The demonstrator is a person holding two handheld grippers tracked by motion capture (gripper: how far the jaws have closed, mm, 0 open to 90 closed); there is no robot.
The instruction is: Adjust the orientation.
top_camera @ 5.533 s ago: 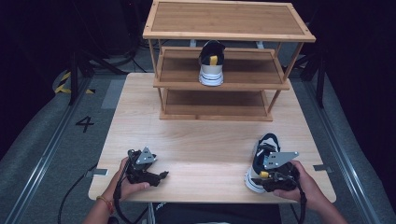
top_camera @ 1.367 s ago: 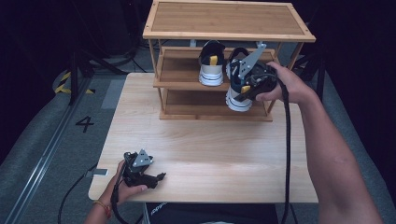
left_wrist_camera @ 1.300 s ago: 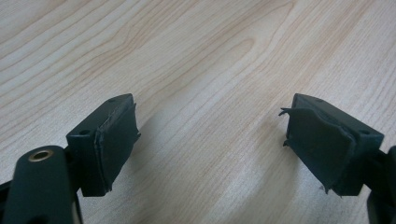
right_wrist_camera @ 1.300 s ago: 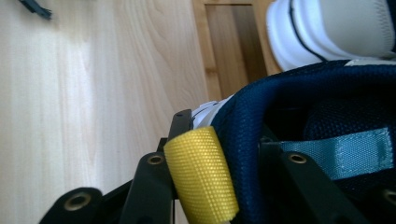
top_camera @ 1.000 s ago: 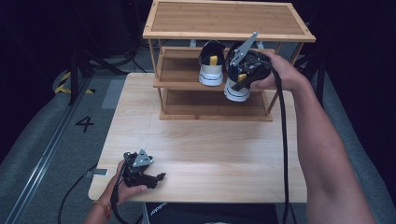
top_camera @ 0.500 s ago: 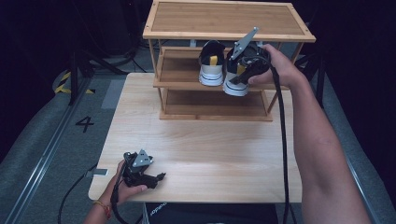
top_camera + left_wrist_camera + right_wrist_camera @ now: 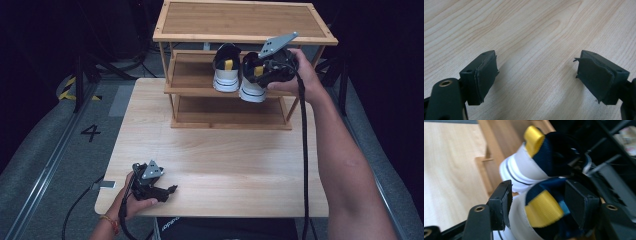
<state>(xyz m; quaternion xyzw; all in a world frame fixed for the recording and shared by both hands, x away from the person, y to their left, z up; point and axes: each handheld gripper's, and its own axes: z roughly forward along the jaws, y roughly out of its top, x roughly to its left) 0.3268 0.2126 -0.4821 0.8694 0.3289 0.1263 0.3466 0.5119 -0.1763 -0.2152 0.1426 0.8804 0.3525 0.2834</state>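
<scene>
Releasing the second sneaker [image 7: 251,84] onto the rack's middle shelf [image 7: 192,90], at three o'clock of its mate [image 7: 226,75]; right hand-held gripper [image 7: 537,202] just opening, heel between parted jaws. Idling wide open, empty, on the worktop [image 7: 225,165]: left hand-held gripper [image 7: 167,189]. Remaining: withdrawing.

floor marking [image 7: 90,133]: "4" | black box [image 7: 170,223]: "adidas"
</scene>
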